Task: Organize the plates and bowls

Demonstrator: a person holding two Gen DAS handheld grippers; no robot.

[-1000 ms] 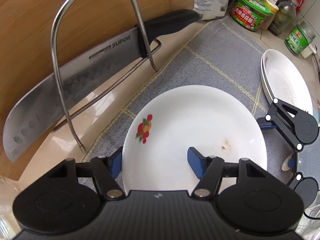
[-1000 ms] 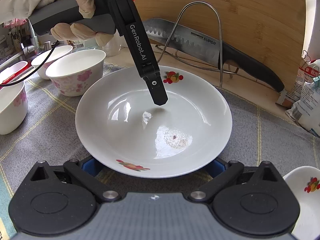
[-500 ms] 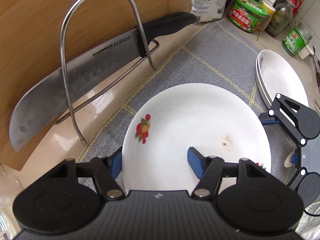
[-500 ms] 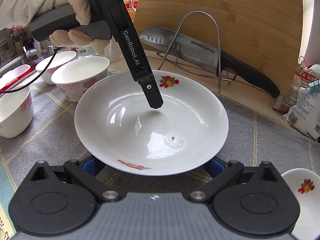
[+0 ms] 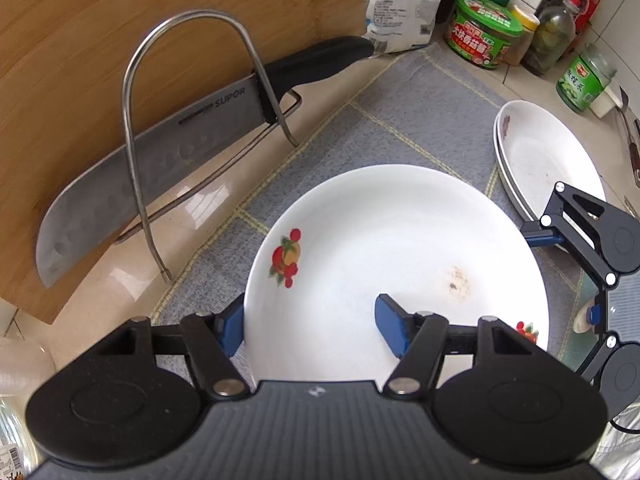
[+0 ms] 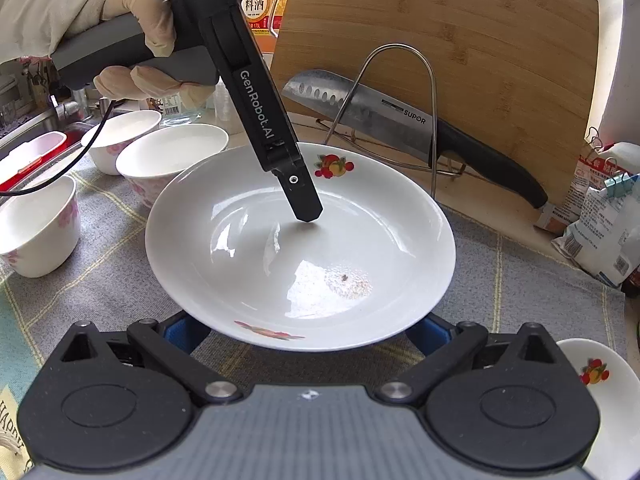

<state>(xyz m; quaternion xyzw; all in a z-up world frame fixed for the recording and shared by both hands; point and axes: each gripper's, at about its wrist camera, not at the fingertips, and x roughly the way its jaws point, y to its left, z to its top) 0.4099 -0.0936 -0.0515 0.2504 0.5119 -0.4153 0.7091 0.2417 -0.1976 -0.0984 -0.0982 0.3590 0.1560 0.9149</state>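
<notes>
A white deep plate (image 5: pixel 384 240) with fruit decals hangs tilted a little above the grey cloth. My left gripper (image 5: pixel 310 326) is shut on its rim, one blue pad outside the edge and the other inside the bowl. In the right wrist view a gloved hand holds that gripper, and its inner finger (image 6: pixel 306 208) presses into the plate (image 6: pixel 360 232). My right gripper (image 6: pixel 304 330) stands wide open, with its blue pads low under the plate's near rim. It also shows at the plate's right edge as the right gripper (image 5: pixel 560 276).
Two stacked white plates (image 5: pixel 548 160) lie at the right, and a small decal plate (image 6: pixel 596 372) sits near my right gripper. Three floral bowls (image 6: pixel 176 152) stand at the left. Behind are a knife (image 5: pixel 160 152) on a wire rack, a bamboo board (image 6: pixel 460 40) and jars (image 5: pixel 484 36).
The left gripper has risen slightly with the plate, which now sits higher off the cloth. The right gripper has stayed where it was.
</notes>
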